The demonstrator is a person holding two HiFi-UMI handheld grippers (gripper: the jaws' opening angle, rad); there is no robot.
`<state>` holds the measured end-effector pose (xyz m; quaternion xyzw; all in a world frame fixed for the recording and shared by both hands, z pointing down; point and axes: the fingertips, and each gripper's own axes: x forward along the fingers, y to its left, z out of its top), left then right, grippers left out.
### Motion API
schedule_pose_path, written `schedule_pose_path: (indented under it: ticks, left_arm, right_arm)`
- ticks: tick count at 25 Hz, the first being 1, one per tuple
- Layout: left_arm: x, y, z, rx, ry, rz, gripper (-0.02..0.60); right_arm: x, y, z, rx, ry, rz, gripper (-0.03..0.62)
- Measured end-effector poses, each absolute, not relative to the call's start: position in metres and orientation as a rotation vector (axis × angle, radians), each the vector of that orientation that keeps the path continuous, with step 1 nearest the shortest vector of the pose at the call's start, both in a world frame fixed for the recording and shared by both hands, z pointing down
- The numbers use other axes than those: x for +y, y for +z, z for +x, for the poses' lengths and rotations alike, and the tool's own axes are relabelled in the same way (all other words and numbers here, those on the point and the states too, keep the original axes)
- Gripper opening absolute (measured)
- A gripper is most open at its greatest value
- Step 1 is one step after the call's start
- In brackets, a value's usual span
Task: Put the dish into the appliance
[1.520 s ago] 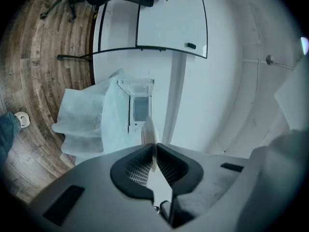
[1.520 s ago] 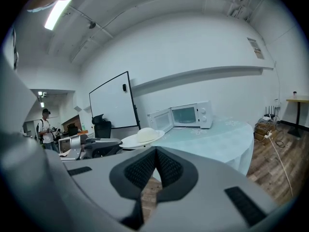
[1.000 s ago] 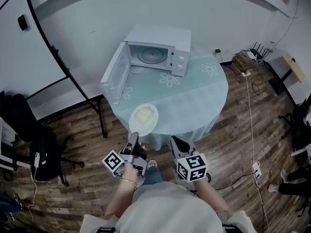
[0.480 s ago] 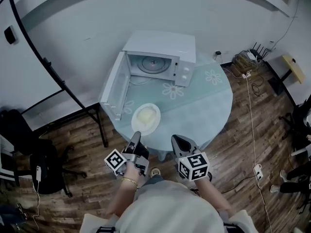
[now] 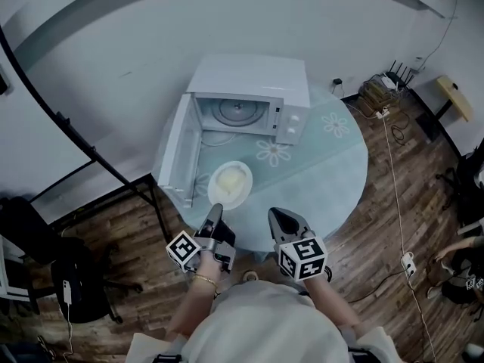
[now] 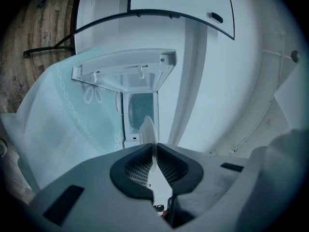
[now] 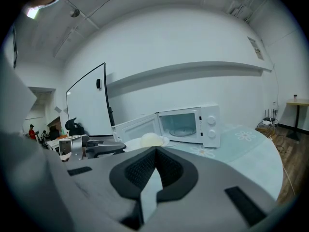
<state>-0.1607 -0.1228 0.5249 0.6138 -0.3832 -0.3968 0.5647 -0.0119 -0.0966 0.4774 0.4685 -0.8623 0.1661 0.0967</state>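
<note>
A white plate (image 5: 230, 184) carrying a pale yellow mound of food hangs over the near edge of the round table (image 5: 333, 165). My left gripper (image 5: 215, 210) is shut on its near rim. In the left gripper view the plate (image 6: 148, 128) shows edge-on between the pads of the left gripper (image 6: 153, 151). Beyond it stands the white microwave (image 5: 249, 100), its door (image 5: 178, 153) swung wide to the left and the turntable bare. My right gripper (image 5: 281, 219) is shut and holds nothing, to the right of the plate. The right gripper view shows the microwave (image 7: 190, 124) and the plate (image 7: 150, 140) ahead.
The table wears a pale green cloth with flower prints. A whiteboard stand's black leg (image 5: 98, 157) slants across the floor at left. Cables and a router (image 5: 386, 89) lie by the wall at right. A black chair (image 5: 68, 278) is at lower left.
The table and microwave have come nearer in the head view. The plate, still in the left gripper, has moved forward toward the open microwave. Both grippers keep their state.
</note>
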Motion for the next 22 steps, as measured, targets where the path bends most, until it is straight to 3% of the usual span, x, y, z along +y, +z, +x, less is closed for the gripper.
schedule_pose_path:
  ticks: [22]
  left_arm:
    - [-0.262,0.546,-0.145,-0.912,-0.925,1.434,0.032]
  right_arm:
    - [-0.214,0.502,-0.009,-2.53,0.528,1.314,0.005]
